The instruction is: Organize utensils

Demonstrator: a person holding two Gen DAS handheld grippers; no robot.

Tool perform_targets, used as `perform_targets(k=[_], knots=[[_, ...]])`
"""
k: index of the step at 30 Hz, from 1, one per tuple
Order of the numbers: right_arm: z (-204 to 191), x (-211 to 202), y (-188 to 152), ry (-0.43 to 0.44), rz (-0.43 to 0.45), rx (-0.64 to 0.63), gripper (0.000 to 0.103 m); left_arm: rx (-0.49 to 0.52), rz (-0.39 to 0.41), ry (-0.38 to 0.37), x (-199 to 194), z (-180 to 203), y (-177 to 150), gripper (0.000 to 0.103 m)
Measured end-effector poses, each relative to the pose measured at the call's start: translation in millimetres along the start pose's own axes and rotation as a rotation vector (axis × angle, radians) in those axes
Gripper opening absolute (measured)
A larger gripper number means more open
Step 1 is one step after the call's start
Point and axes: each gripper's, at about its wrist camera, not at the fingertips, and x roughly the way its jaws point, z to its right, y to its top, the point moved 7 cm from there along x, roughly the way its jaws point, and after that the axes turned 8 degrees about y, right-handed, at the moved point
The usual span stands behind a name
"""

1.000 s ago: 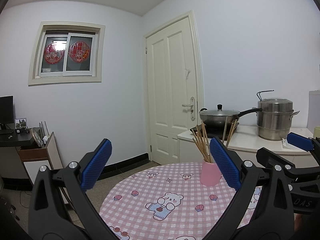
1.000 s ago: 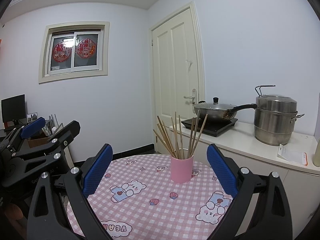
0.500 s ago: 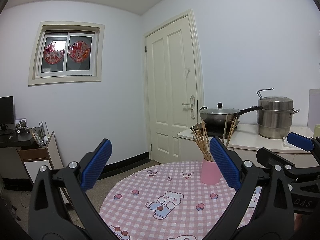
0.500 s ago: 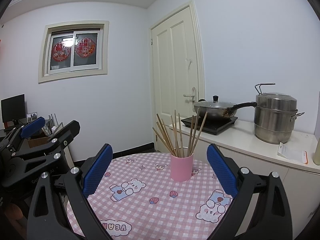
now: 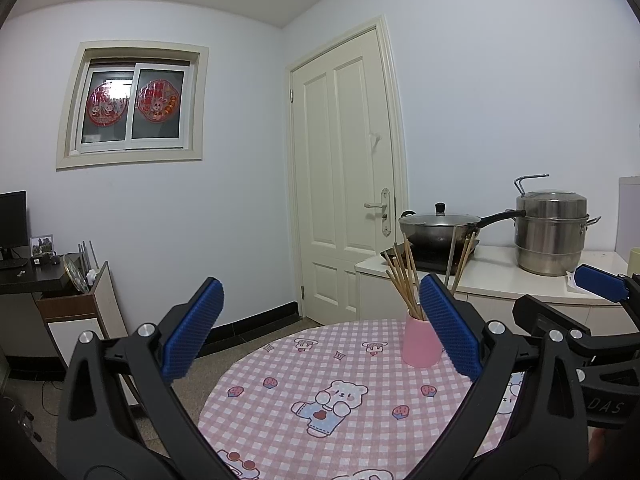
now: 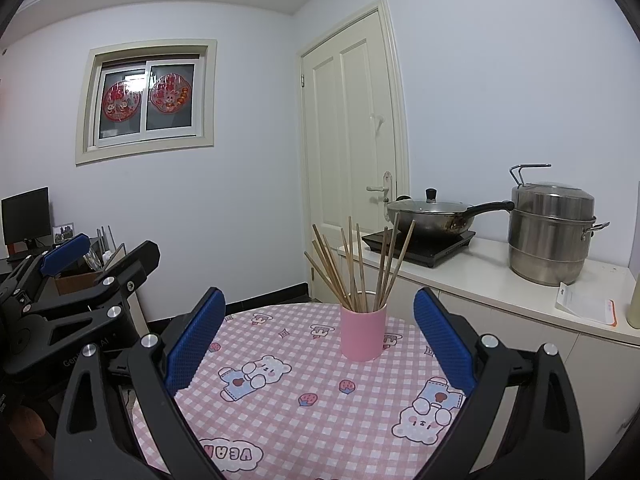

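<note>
pink cup point(image 6: 363, 333), chopsticks point(image 6: 354, 268) standing inside

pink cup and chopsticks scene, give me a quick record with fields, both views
table: round, pink checked cloth with bear prints
pink cup: upright on the table, far side
chopsticks: wooden, standing fanned out in the pink cup
left gripper: open, holds nothing
right gripper: open, holds nothing, pink cup between its fingers in view but farther off
counter: behind the table, with a lidded wok and a steel steamer pot
</note>
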Motion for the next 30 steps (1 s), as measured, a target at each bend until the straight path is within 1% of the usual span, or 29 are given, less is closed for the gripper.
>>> perform_targets(k=[20, 26, 30], knots=[[0.9, 1.1, -1.3, -0.002, -0.003, 0.002, 0.093, 0.003, -0.006, -0.002, 5.0, 1.0, -2.5, 0.097], [2.0, 9.0, -5.6, 0.002, -0.014, 0.005, 0.093, 0.004, -0.025, -0.001, 13.0, 1.0, -6.7, 0.097], [3.8, 12.4, -6.0, 0.009, -0.016, 0.012, 0.093, 0.026, -0.036, 0.009, 17.9, 4.9, -11.0, 0.097]])
